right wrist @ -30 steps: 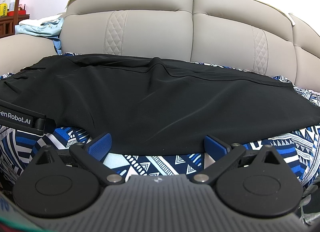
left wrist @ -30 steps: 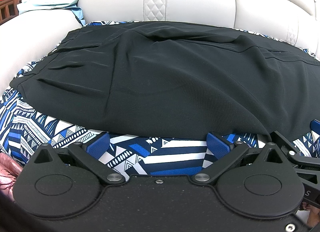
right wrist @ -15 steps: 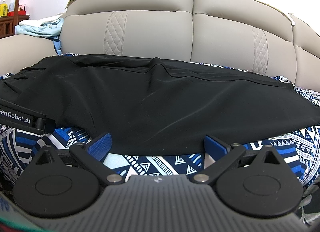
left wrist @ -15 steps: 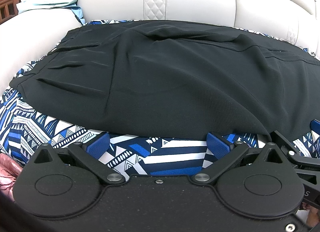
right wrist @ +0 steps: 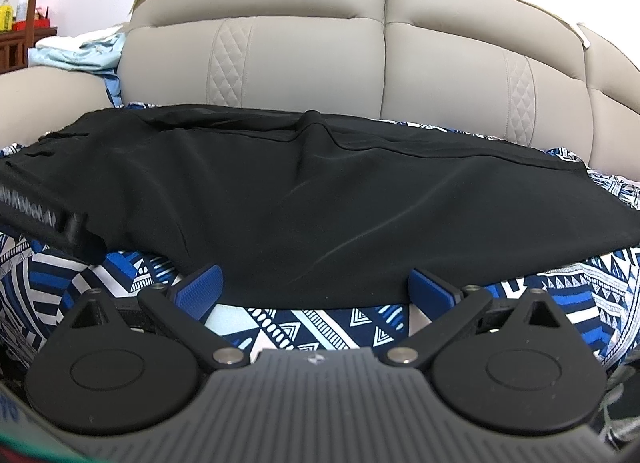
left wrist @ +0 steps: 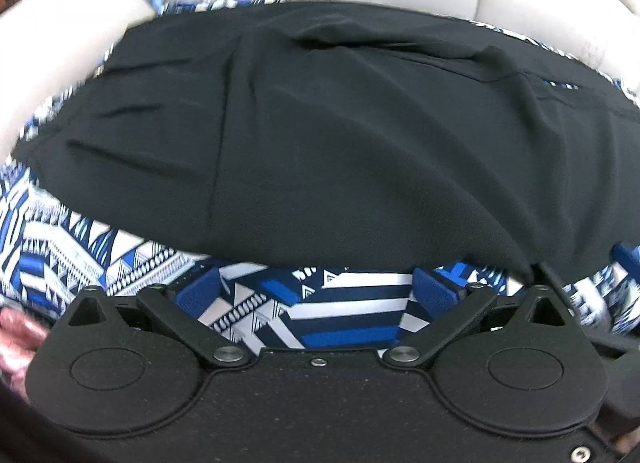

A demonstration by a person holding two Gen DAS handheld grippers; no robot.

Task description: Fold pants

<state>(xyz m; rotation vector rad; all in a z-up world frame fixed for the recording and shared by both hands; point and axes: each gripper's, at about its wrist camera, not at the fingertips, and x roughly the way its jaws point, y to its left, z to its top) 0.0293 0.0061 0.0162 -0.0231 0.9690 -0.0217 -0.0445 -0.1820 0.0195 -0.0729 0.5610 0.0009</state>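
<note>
i am holding my left tool (left wrist: 316, 287) wide open, nothing between its blue pads (left wrist: 430, 289), and it is hovering at the near edge of the black pants (left wrist: 340, 143). the pants are lying spread flat across the sofa seat, on a blue and white patterned cover (left wrist: 344, 311), with the hem edge just beyond my fingertips and not touching them as far as i can tell. the left view is blurring, so fine creases are hard to read.

my right tool (right wrist: 316, 289) is also gaping fully, gripping nothing; its blue pads (right wrist: 202, 287) are sitting right at the near edge of the pants (right wrist: 320, 199), the fabric lying between and just beyond them. the patterned cover (right wrist: 320, 327) is showing below the cloth. the beige sofa back (right wrist: 300, 63) is rising on the far side. a pale blue garment (right wrist: 80, 57) is lying on the far left armrest. part of the other tool is crossing the left edge of the right view, blurred.
</note>
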